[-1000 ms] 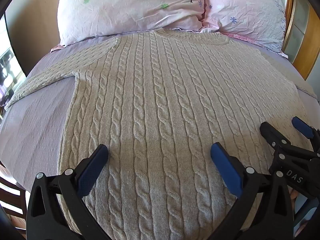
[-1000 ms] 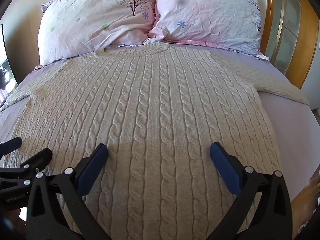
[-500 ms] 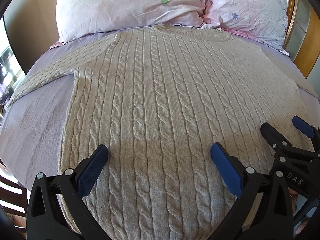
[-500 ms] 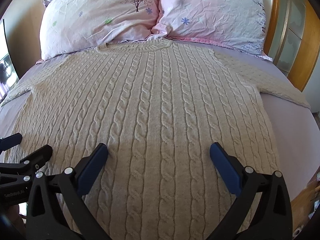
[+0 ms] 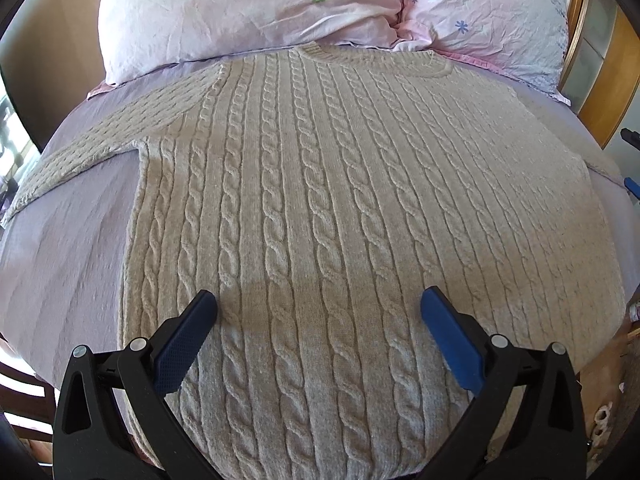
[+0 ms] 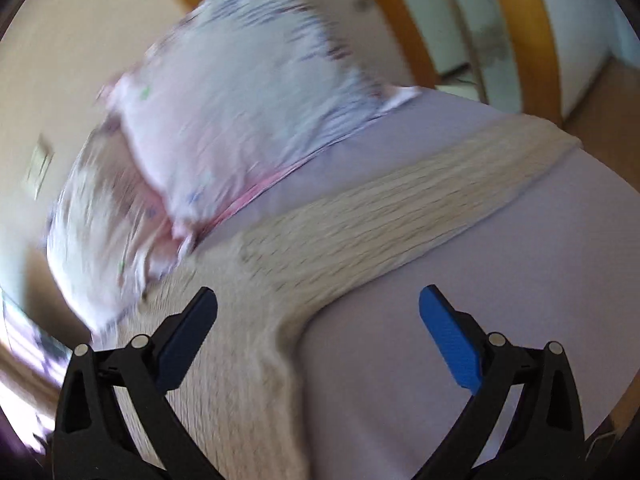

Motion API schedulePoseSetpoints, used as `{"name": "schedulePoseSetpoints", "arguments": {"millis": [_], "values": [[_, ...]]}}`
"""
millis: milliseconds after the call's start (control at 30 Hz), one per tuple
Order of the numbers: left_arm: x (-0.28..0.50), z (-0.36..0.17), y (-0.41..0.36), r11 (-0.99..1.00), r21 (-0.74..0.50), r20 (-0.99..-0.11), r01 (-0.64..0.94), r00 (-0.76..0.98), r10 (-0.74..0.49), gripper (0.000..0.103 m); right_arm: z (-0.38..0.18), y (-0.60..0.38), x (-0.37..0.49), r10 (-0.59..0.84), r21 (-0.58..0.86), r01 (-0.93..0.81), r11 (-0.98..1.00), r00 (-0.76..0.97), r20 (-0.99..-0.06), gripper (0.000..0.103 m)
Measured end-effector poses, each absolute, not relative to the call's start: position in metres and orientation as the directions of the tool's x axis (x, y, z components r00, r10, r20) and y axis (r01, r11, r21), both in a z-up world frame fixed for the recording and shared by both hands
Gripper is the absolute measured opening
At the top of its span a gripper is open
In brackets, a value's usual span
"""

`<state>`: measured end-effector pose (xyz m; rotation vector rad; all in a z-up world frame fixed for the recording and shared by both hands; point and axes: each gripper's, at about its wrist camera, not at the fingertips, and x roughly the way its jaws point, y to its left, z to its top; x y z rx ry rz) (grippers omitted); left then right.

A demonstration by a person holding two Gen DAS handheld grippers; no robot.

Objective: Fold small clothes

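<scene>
**Right gripper swings off to the sleeve**

Right gripper (image 6: pixel 318 334) has turned away from the sweater (image 5: pixel 340 220) body; its blurred view now shows a sleeve (image 6: pixel 400 216) crossing centre frame. In the left wrist view it has gone from lower right to the right edge. Pillows (image 5: pixel 248 8) sit lower in frame.

A beige cable-knit sweater (image 5: pixel 320 208) lies flat and face up on a lilac bed sheet (image 5: pixel 68 248), its collar toward two pink floral pillows (image 5: pixel 256 4) at the headboard. One sleeve (image 5: pixel 96 152) stretches out to the left. The left claw (image 5: pixel 318 304) hovers above the lower part of the sweater, its blue-padded fingers (image 5: pixel 182 348) spread wide and holding nothing.
</scene>
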<state>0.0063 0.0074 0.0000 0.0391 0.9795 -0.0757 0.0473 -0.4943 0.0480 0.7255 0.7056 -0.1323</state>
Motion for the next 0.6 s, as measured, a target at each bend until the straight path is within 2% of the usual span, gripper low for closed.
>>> {"name": "schedulePoseSetpoints", "arguments": {"millis": [33, 67, 200, 333, 367, 400, 433, 500, 600], "values": [[0.006, 0.002, 0.01, 0.997, -0.007, -0.821, 0.076, 0.569, -0.049, 0.102, 0.041, -0.526, 0.05, 0.099, 0.588, 0.414, 0.695, 0.755, -0.648, 0.075], [0.006, 0.004, 0.014, 0.998, -0.013, -0.814, 0.066, 0.579, -0.049, 0.102, 0.033, -0.554, 0.052, 0.071, 0.596, 0.475, 0.647, 0.741, -0.668, 0.061], [0.007, 0.021, 0.039, 0.993, -0.112, -0.746, 0.034, 0.657, -0.107, 0.102, 0.01, -0.631, 0.056, -0.041, 0.582, 0.645, 0.496, 0.687, -0.726, 0.055], [0.001, 0.038, 0.093, 0.942, -0.336, -0.583, 0.008, 0.784, -0.215, 0.102, 0.0, -0.658, 0.061, -0.081, 0.59, 0.677, 0.44, 0.684, -0.725, 0.04], [0.003, 0.042, 0.101, 0.938, -0.346, -0.571, -0.015, 0.796, -0.198, 0.102, -0.001, -0.662, 0.065, -0.09, 0.583, 0.684, 0.439, 0.679, -0.728, 0.034], [0.004, 0.046, 0.111, 0.94, -0.338, -0.571, -0.049, 0.805, -0.163, 0.102, -0.002, -0.665, 0.071, -0.101, 0.566, 0.692, 0.448, 0.668, -0.737, 0.015], [0.006, 0.049, 0.126, 0.947, -0.304, -0.582, -0.104, 0.807, -0.098, 0.102, -0.005, -0.672, 0.075, -0.096, 0.555, 0.7, 0.449, 0.656, -0.749, 0.008], [0.012, 0.054, 0.146, 0.953, -0.245, -0.61, -0.177, 0.793, -0.01, 0.102, 0.001, -0.669, 0.076, -0.106, 0.559, 0.695, 0.452, 0.664, -0.74, 0.007], [0.011, 0.058, 0.188, 0.944, -0.164, -0.609, -0.286, 0.782, 0.131, 0.102, 0.049, -0.618, 0.092, -0.132, 0.538, 0.571, 0.62, 0.752, -0.646, 0.007]]}}
